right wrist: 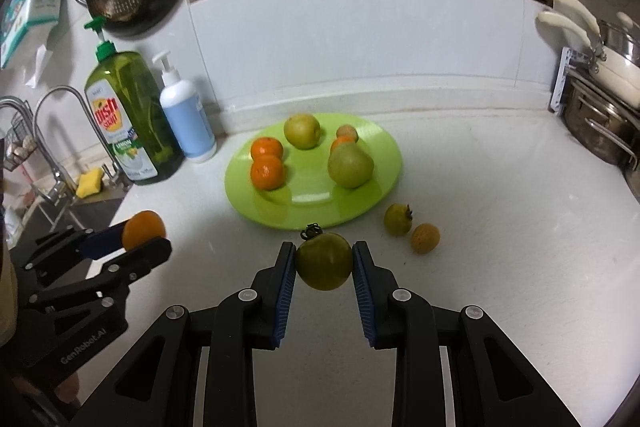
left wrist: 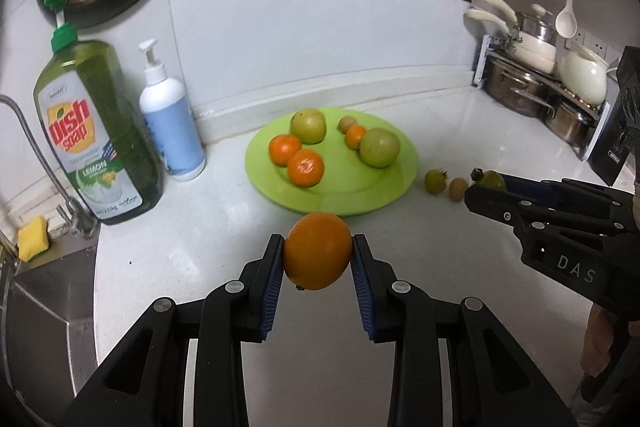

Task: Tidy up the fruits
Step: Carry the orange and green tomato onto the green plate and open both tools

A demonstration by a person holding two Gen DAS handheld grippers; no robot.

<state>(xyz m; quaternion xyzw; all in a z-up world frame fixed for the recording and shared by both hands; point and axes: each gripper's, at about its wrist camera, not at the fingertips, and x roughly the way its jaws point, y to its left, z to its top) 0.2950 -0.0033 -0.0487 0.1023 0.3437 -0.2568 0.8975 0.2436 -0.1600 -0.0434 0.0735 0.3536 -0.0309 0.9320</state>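
My left gripper (left wrist: 318, 253) is shut on an orange (left wrist: 318, 251), held above the white counter just in front of the green plate (left wrist: 340, 195). My right gripper (right wrist: 324, 261) is shut on a green tomato (right wrist: 324, 261) with a dark stem, also near the plate's (right wrist: 312, 215) front rim. On the plate lie two mandarins (left wrist: 306, 167), two green apples (left wrist: 379, 147), a small orange fruit (left wrist: 355, 135) and a small brownish one (left wrist: 346, 123). Right of the plate, a small green tomato (right wrist: 398, 219) and a small tan fruit (right wrist: 425, 237) rest on the counter.
A green dish soap bottle (left wrist: 96, 131) and a white pump bottle (left wrist: 172, 119) stand at the left, beside a sink (left wrist: 44, 291) with a yellow sponge (left wrist: 34, 237). Pots on a rack (left wrist: 532, 75) fill the right back corner. A black box (left wrist: 620, 123) stands at the far right.
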